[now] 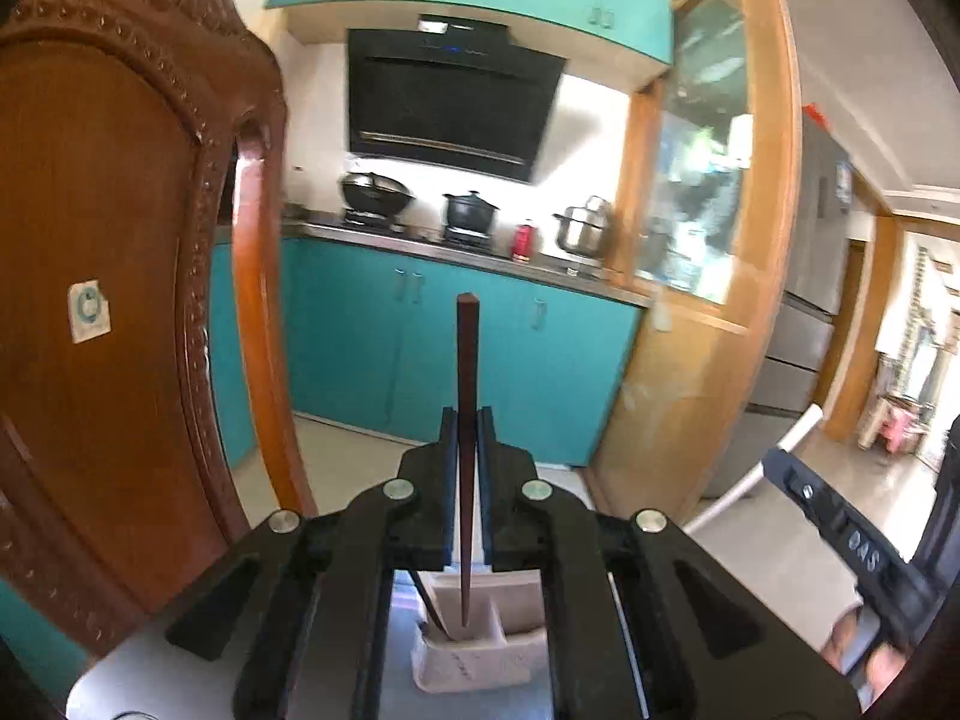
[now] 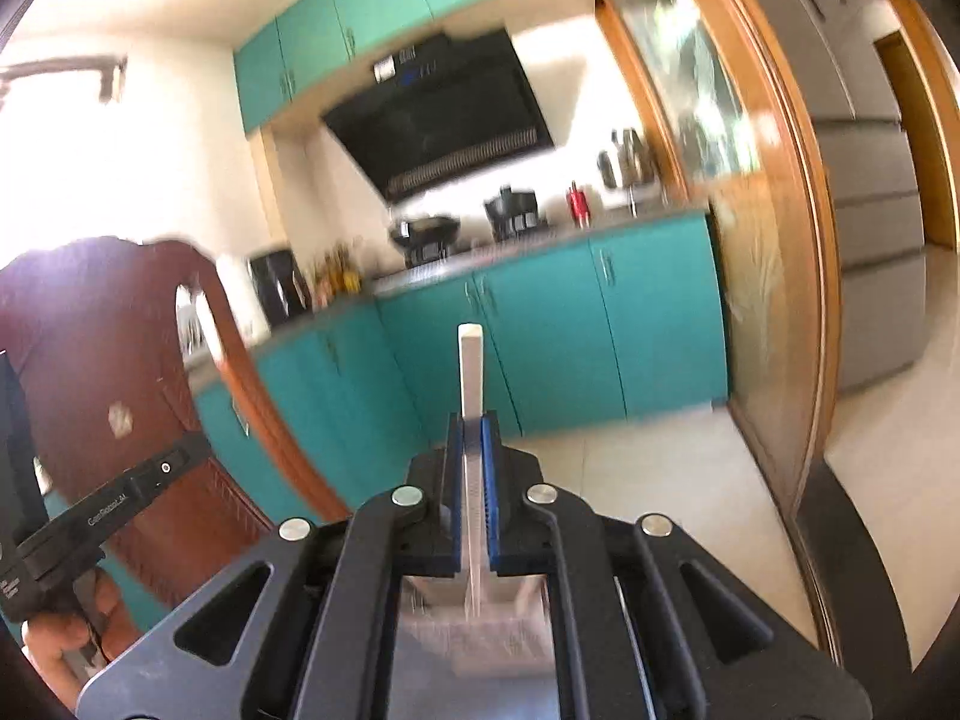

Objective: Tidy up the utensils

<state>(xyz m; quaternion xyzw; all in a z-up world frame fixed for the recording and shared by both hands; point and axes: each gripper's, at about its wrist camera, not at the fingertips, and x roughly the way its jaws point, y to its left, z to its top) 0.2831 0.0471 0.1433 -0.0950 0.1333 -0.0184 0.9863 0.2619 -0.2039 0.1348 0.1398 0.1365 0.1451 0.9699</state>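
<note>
My left gripper (image 1: 467, 420) is shut on a dark brown chopstick (image 1: 465, 360). The chopstick stands upright, and its lower tip hangs over a compartment of a white utensil holder (image 1: 474, 657) on the grey table. Another dark chopstick (image 1: 429, 606) leans in that holder. My right gripper (image 2: 474, 426) is shut on a white chopstick (image 2: 471, 372), held upright, its lower end above a blurred pale holder (image 2: 474, 636). The right gripper's body also shows in the left wrist view (image 1: 840, 534).
A carved brown wooden chair back (image 1: 120, 276) stands close on the left. Teal kitchen cabinets (image 1: 480, 348), a stove with pots (image 1: 471, 213) and a black hood (image 1: 450, 102) lie ahead. A wooden glass partition (image 1: 708, 240) stands right. The grey table edge (image 1: 120, 678) is below.
</note>
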